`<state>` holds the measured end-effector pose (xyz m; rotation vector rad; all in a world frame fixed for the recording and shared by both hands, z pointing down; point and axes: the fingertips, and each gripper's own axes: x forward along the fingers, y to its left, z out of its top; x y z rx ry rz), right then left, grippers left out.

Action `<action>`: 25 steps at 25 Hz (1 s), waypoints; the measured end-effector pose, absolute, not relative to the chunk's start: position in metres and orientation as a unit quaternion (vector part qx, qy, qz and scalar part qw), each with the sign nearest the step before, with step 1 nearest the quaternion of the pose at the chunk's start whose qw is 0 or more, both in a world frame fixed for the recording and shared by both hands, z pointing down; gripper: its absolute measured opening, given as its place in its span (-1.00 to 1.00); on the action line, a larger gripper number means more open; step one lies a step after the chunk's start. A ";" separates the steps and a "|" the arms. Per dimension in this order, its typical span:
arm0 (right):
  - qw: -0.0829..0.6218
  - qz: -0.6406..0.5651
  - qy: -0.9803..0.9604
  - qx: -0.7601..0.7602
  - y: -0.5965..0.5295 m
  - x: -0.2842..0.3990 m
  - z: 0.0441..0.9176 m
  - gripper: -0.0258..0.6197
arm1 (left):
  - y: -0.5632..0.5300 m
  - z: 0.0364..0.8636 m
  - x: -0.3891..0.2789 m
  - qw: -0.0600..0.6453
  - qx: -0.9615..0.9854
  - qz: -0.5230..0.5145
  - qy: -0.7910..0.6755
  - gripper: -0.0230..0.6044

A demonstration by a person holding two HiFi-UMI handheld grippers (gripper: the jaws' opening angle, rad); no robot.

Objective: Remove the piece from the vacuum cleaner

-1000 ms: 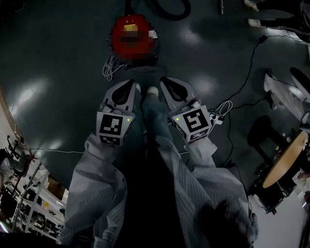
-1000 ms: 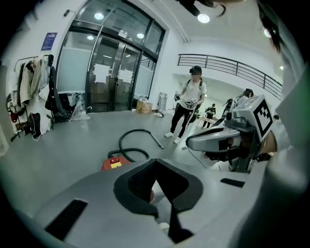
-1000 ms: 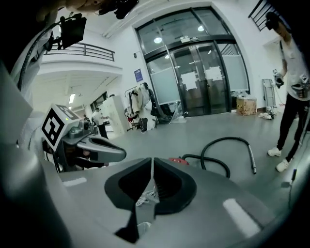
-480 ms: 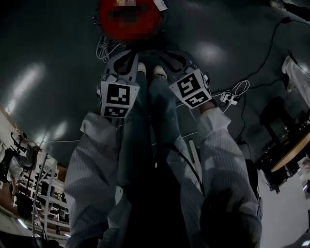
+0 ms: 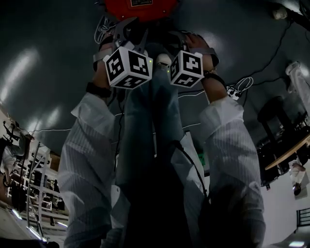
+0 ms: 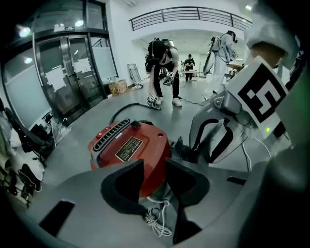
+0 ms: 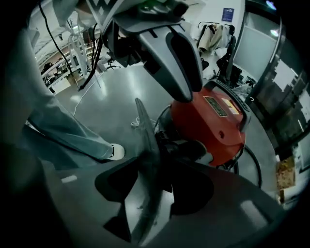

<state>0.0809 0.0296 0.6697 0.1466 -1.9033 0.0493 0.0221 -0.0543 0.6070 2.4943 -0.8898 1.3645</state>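
A red vacuum cleaner (image 5: pixel 140 6) stands on the dark floor at the top edge of the head view. Both grippers reach down to its near side, marker cubes (image 5: pixel 128 65) (image 5: pixel 186 68) facing up. My left gripper (image 6: pixel 154 167) has its jaws opening, with the vacuum's red body (image 6: pixel 131 150) just beyond the tips and nothing pressed between the pads. My right gripper (image 7: pixel 157 167) is opening too. A black fitting (image 7: pixel 181 145) at the base of the red body (image 7: pixel 208 121) lies just past its tips. A blurred streak crosses that gap.
A coiled white cord (image 6: pixel 157 223) lies on the floor under the left jaws. A black hose (image 7: pixel 254 167) curves away behind the vacuum. Cables and a power strip (image 5: pixel 235 94) trail to the right. Another person (image 6: pixel 162 72) bends over farther back. Shelving (image 5: pixel 29 193) stands at the left.
Both grippers have moved forward from in front of my legs to the vacuum's near side. The view has tilted, so the vacuum now sits at the top edge.
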 end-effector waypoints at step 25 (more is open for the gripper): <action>0.571 0.038 -0.817 -0.061 0.066 0.075 0.660 -0.80 | -0.065 0.614 0.015 0.100 0.801 0.471 -0.355 -0.55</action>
